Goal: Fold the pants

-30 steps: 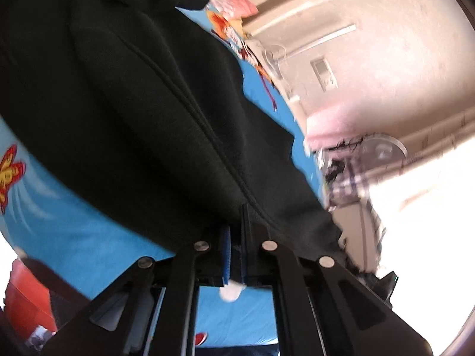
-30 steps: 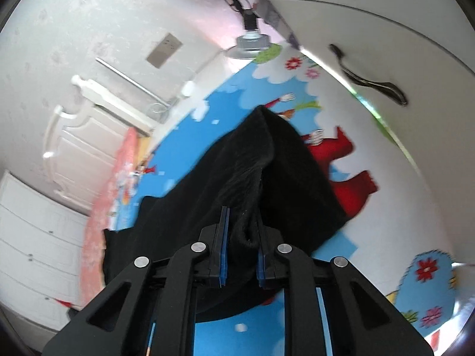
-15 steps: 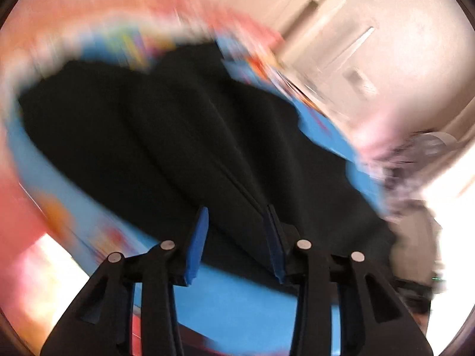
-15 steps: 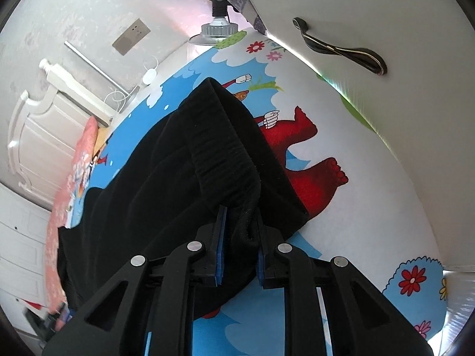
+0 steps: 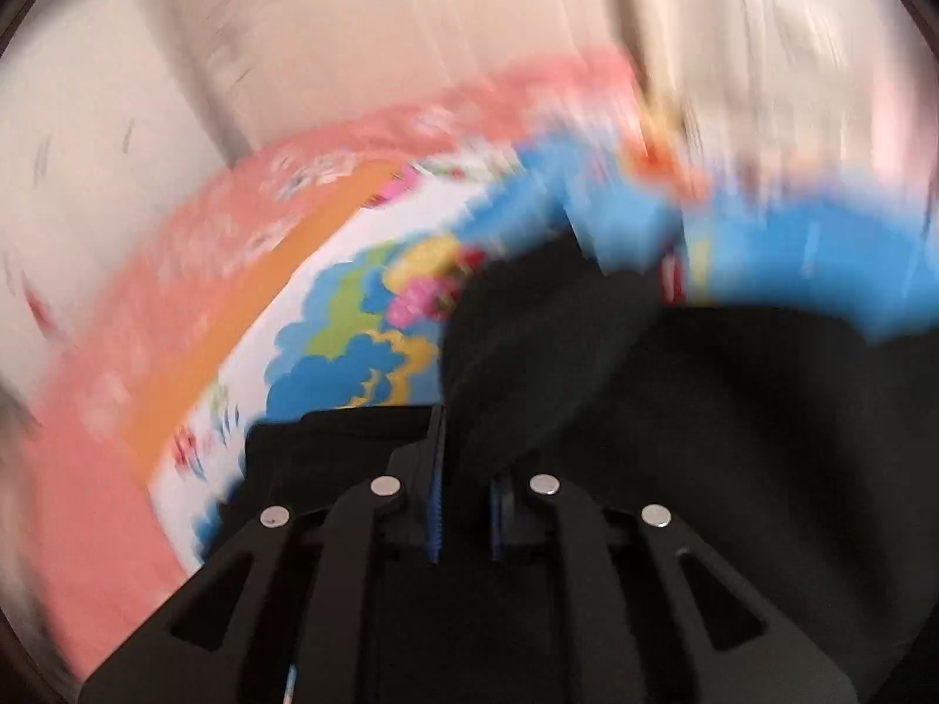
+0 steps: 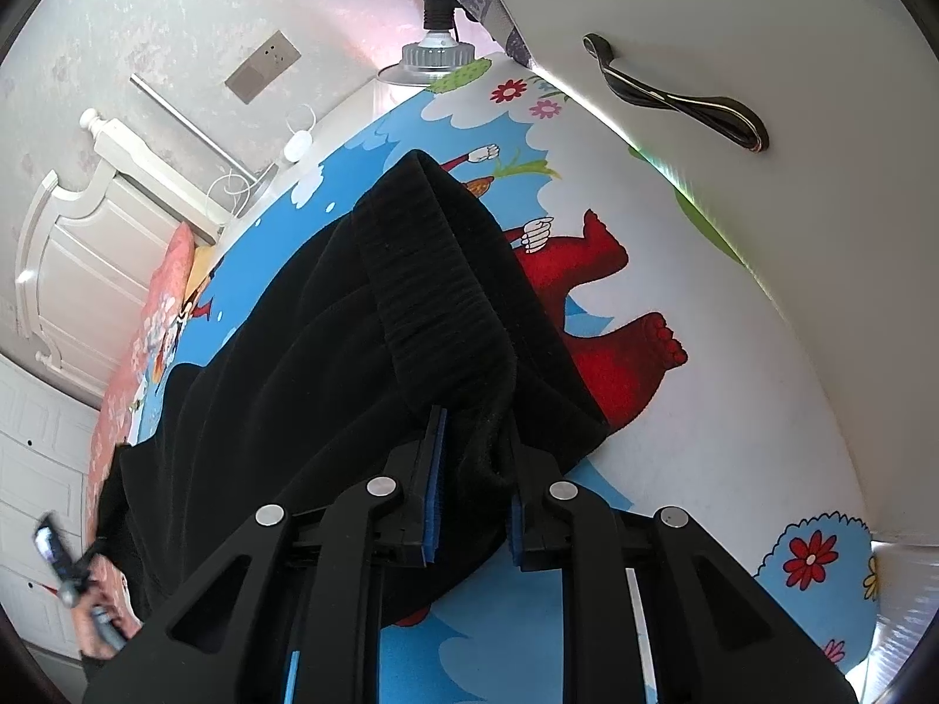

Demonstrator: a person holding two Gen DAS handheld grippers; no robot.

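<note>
1. Right gripper point(image 6: 469, 469), bottom centre of its view, is clamped on the black pants' point(image 6: 328, 364) ribbed waistband point(image 6: 428, 287).
2. Left gripper point(image 5: 463, 469) has just been closing; black fabric point(image 5: 675, 440) sits between its nearly shut pads.
3. The pants lie mid-frame across a cartoon bedsheet point(image 6: 675, 234).

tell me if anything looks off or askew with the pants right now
Nothing is damaged. The black pants lie rumpled on the cartoon bedsheet, ribbed waistband bunched up toward the right hand-held gripper, which pinches it. The left wrist view is badly blurred.

Cupboard door point(image 6: 733, 17) walls right side; headboard point(image 6: 88, 223) blocks far end.
</note>
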